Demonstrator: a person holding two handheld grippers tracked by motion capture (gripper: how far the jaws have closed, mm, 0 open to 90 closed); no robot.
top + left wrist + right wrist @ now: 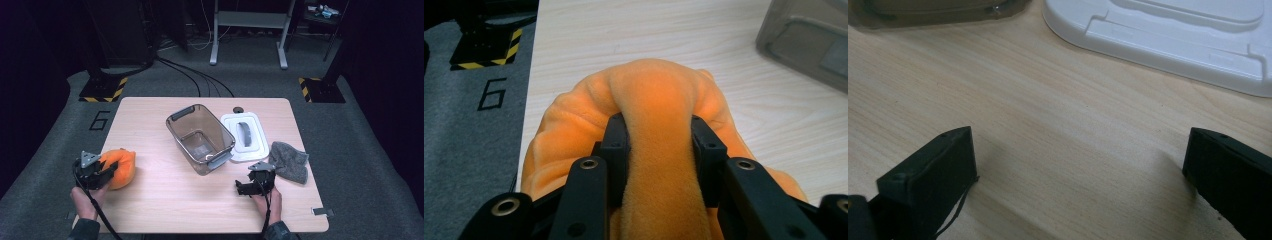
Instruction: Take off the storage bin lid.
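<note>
Holding apparently nothing, clear bin (200, 138) sits lidless.

Fuzzy orange plush toy (659, 95) on matt pale wood-grain table (634, 30); smooth translucent plastic bin (200, 135).

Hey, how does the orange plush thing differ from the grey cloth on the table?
The orange plush is bright and puffy, bulging up at the table's left edge; the grey cloth is dull and lies in a low crumpled heap near the right edge. The left tool pinches a fold of the orange plush, while the grey cloth lies loose beside the open right tool. Both look like soft fabric.
</note>
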